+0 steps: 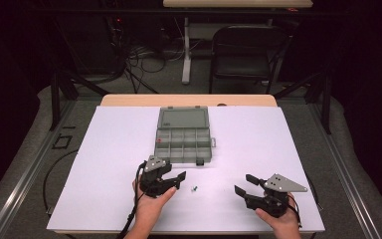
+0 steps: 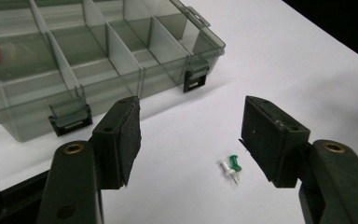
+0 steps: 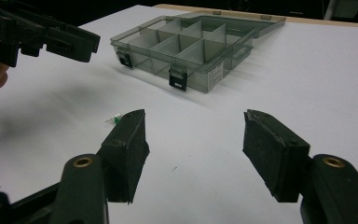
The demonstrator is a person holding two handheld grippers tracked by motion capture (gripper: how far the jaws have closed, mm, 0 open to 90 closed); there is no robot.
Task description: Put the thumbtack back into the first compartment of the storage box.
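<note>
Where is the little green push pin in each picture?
High view: green push pin on the white table, between the two hand-held grippers.
Left gripper view: lower middle, beside a white pin.
Right gripper view: left of middle, partly behind a jaw.
Shared landmark: the grey compartment box.

1. My left gripper (image 1: 177, 180) sits low over the white table sheet (image 1: 109, 149), its jaws spread apart and pointing toward the pushpins (image 1: 195, 188).
2. The pushpins lie on the sheet just beside those jaws, not touched.
3. The grey compartment box (image 1: 184, 141) stands open just beyond the left gripper, lid laid back; something small and red sits in its left compartment.
4. My right gripper (image 1: 244, 185) rests well apart at the right, jaws parted with nothing between them.
</note>
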